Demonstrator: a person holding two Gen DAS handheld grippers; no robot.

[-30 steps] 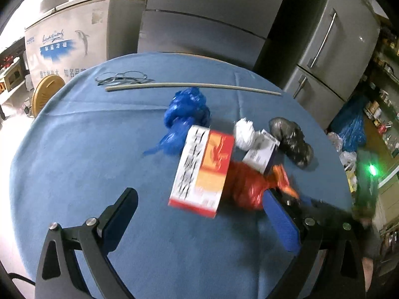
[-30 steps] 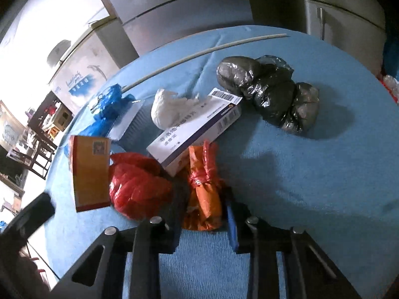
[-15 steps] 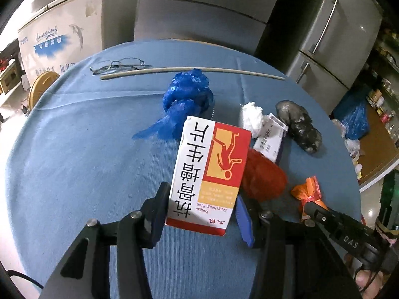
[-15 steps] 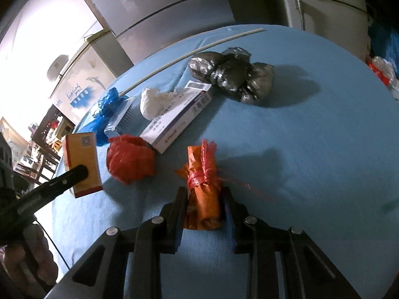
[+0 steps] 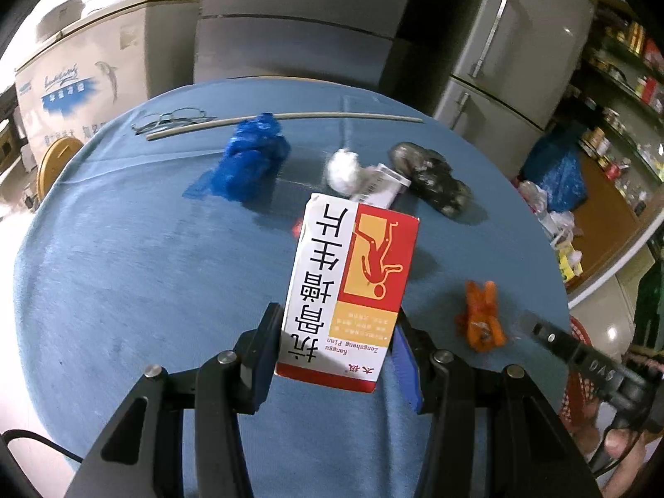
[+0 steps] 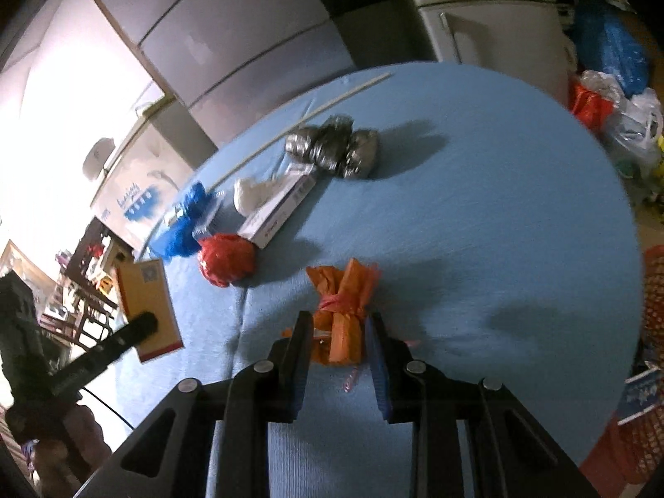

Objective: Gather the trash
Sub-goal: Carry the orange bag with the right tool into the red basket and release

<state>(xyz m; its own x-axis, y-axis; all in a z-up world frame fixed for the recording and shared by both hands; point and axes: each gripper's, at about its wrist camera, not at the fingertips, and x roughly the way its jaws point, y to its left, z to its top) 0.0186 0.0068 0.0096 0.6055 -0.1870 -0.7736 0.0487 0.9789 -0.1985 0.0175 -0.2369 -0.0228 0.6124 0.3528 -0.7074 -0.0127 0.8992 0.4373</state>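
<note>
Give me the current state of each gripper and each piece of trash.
left gripper: shut on red-and-white box, lifted
right gripper: shut on orange bundle
red bag: crumpled, on table
blue bag: crumpled, on table
black bag: lying on table

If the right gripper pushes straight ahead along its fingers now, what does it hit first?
The right gripper is shut on the orange bundle. Beyond it the line crosses bare blue tablecloth, probably toward the black bag wad, though depth is unclear.
</note>
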